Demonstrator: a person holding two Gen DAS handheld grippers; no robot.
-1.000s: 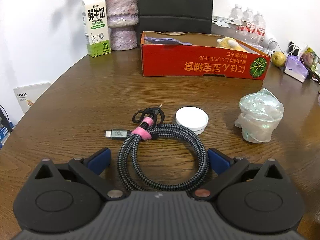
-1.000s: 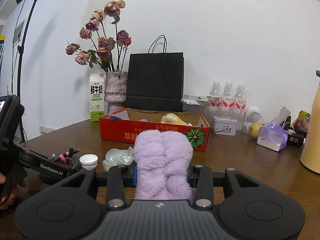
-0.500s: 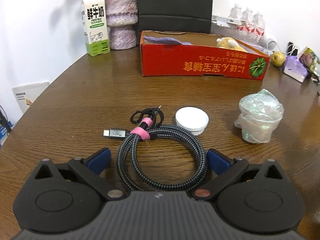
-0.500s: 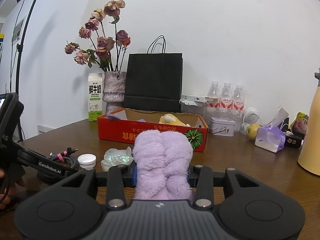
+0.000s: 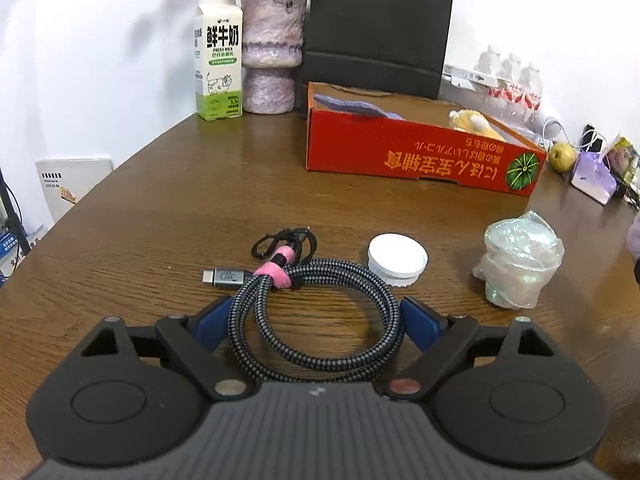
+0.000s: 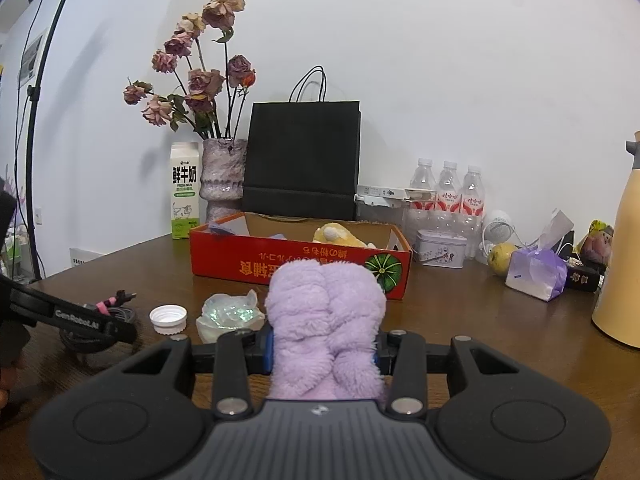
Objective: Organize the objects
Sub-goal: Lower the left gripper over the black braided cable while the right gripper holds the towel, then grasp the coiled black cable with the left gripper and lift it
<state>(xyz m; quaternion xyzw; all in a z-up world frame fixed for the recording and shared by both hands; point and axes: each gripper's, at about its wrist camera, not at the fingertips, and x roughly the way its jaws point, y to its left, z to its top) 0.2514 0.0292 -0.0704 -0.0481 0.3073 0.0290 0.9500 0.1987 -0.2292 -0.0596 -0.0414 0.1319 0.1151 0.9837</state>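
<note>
A coiled grey braided cable (image 5: 344, 270) with a pink tie lies on the wooden table (image 5: 200, 208). My left gripper (image 5: 316, 320) straddles the coil, its jaws closing, the blue pads (image 5: 212, 320) right beside the coil's two sides without squeezing it. In the right wrist view the left gripper (image 6: 76, 316) sits low at the left over the cable (image 6: 116, 304). My right gripper (image 6: 324, 350) is shut on a purple plush bundle (image 6: 324, 312), held above the table in front of the open red box (image 6: 300, 266). The red box (image 5: 420, 160) holds a yellow plush and purple cloth.
A white cap (image 5: 397, 258) and a plastic-wrapped cup (image 5: 518, 264) stand right of the cable. At the back are a milk carton (image 5: 219, 60), vase (image 5: 272, 52) and black bag (image 5: 380, 28). Bottles (image 6: 448, 196), a tin (image 6: 440, 248), tissue pack (image 6: 536, 272) and yellow jug (image 6: 620, 260) crowd the right.
The left gripper's blue pads have drawn inward to the coil's sides. The right gripper and its purple plush stay as they were.
</note>
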